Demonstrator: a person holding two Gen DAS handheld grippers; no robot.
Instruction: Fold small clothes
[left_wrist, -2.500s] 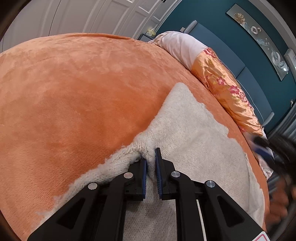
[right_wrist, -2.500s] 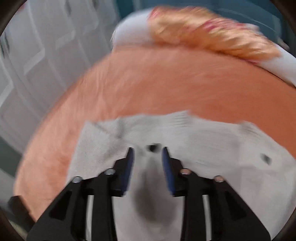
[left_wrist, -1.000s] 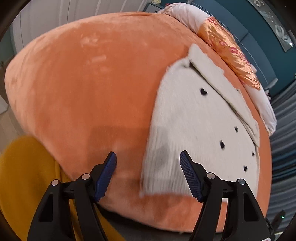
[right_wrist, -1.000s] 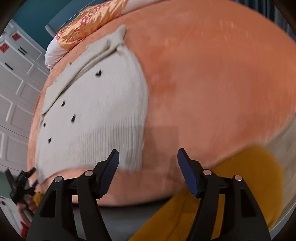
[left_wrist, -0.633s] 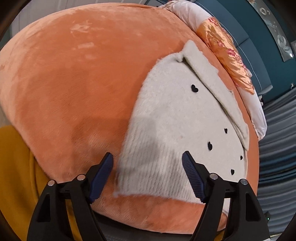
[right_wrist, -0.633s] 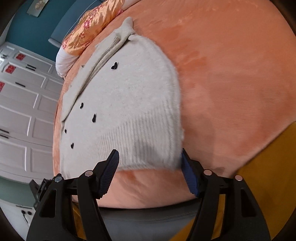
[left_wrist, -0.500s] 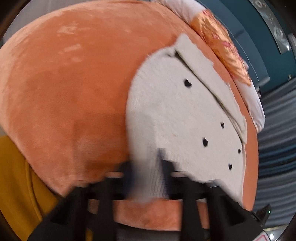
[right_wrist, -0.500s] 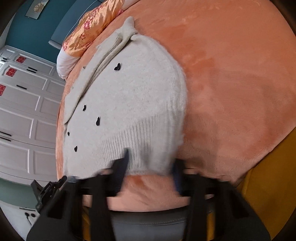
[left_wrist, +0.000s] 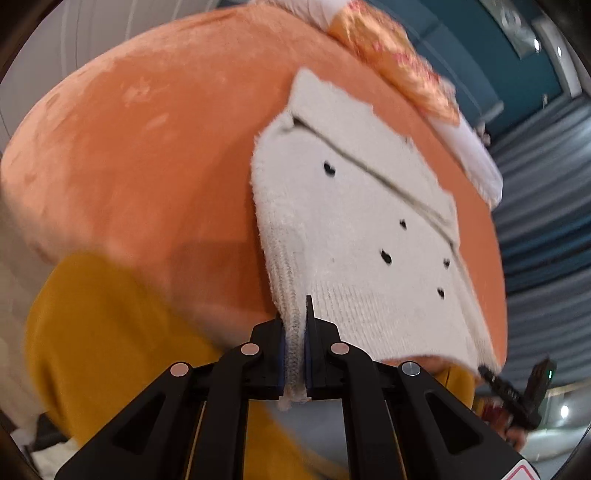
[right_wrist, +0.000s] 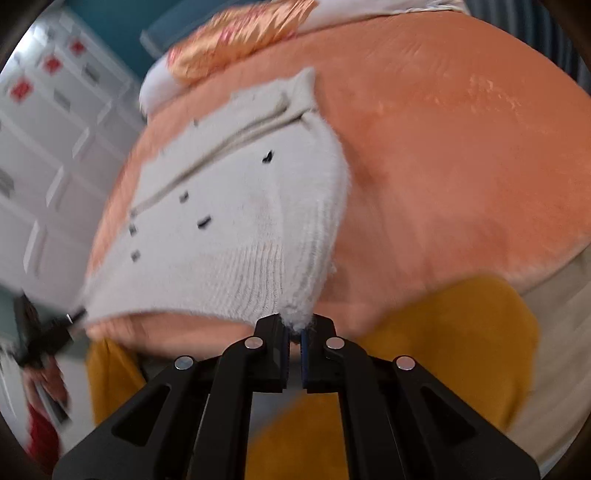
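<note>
**Already gripped at both hem corners, final fold pending**

You have the cream knitted cardigan with black buttons (left_wrist: 354, 229) lying at the orange plush bed's (left_wrist: 155, 147) near edge, sleeves already folded in. Your left gripper (left_wrist: 294, 354) and right gripper (right_wrist: 294, 350) each clamp a hem corner; bringing hem to collar remains.

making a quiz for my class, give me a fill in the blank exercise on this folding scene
1. The sweater lies on an ____ blanket.
2. The left gripper is shut on the sweater's ribbed ____.
3. The small marks dotted over the sweater are ____ in colour.
4. The right gripper pinches the other bottom ____.

Missing words: orange; hem; black; corner
</note>
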